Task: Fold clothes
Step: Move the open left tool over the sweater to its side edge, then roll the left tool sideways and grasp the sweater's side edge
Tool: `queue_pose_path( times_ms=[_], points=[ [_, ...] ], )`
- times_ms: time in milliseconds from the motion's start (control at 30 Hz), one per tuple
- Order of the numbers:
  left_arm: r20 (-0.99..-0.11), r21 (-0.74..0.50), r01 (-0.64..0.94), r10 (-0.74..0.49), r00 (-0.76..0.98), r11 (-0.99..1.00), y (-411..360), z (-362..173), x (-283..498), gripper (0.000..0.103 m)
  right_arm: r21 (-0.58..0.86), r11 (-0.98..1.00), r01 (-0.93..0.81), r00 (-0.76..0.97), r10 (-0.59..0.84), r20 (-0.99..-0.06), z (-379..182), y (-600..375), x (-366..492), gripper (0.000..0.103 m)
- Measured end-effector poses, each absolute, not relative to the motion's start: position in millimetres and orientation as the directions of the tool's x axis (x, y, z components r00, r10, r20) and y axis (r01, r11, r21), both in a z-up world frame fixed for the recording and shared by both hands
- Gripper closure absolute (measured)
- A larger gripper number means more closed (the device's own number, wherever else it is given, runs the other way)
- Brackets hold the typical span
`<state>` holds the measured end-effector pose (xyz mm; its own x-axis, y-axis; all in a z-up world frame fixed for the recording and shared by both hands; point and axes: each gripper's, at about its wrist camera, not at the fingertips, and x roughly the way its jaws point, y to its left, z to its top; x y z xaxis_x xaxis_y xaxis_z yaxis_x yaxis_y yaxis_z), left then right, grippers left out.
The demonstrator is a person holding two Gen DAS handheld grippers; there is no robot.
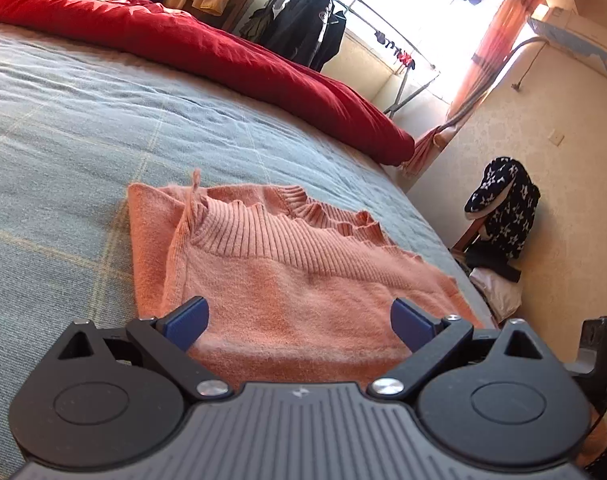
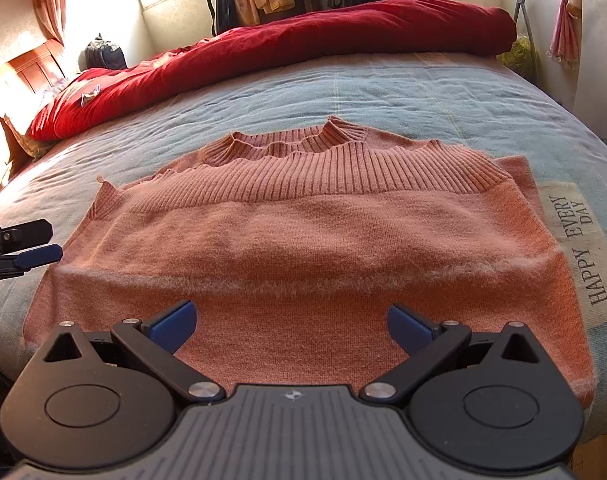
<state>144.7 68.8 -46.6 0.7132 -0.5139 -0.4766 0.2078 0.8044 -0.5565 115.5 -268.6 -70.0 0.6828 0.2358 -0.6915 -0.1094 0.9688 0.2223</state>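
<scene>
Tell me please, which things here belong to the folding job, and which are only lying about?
Belong to the job:
- pink sweater, lying folded on the bed
- left gripper, open
- right gripper, open

Only lying about:
- red duvet along the far side of the bed
- star-patterned garment beside the wall
- clothes on the rack

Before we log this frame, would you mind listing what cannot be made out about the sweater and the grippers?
- Pink sweater, near edge: both wrist views, covered by each gripper body.
- Its sleeves: neither view shows them; presumably folded under, cannot tell.
- Left gripper in the right wrist view: cut by the left edge, only its fingertips show.
- Right gripper: whether its open fingers touch the knit is unclear.
- Window area: left wrist view, washed out by glare.
</scene>
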Motion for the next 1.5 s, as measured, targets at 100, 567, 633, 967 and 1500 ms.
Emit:
queue_pose_path(
  times_ms=[100, 567, 633, 967, 1500],
  points=[
    [-0.476, -0.59, 0.177, -0.516, 0.712, 0.788, 91.0, -45.9, 148.5, 0.005, 0.239, 0.963, -0.127, 0.714, 0.256, -0.652, -63.9, -268.8, 115.9, 0.0],
    [-0.468, -0.793, 0.089, -0.696, 0.544, 0.603, 119.0, -102.1, 196.7, 0.004, 0.323, 0.944, -0.068, 0.751, 0.261, -0.607, -72.1, -294.5, 126.1, 0.0],
    [-0.466, -0.793, 0.099, -0.703, 0.537, 0.601, 116.9, -103.8, 212.7, 0.003, 0.335, 0.941, -0.056, 0.752, 0.26, -0.606, -74.7, -297.6, 128.2, 0.0],
    [-0.482, -0.772, 0.142, -0.717, 0.503, 0.619, 99.9, -103.2, 255.0, 0.002, 0.332, 0.941, -0.065, 0.746, 0.267, -0.61, -69.8, -290.8, 131.7, 0.0],
    [-0.447, -0.815, 0.165, -0.785, 0.429, 0.555, 107.4, -108.0, 230.9, 0.002, 0.197, 0.972, -0.129, 0.731, 0.227, -0.644, -65.2, -271.6, 122.8, 0.0]
  ],
)
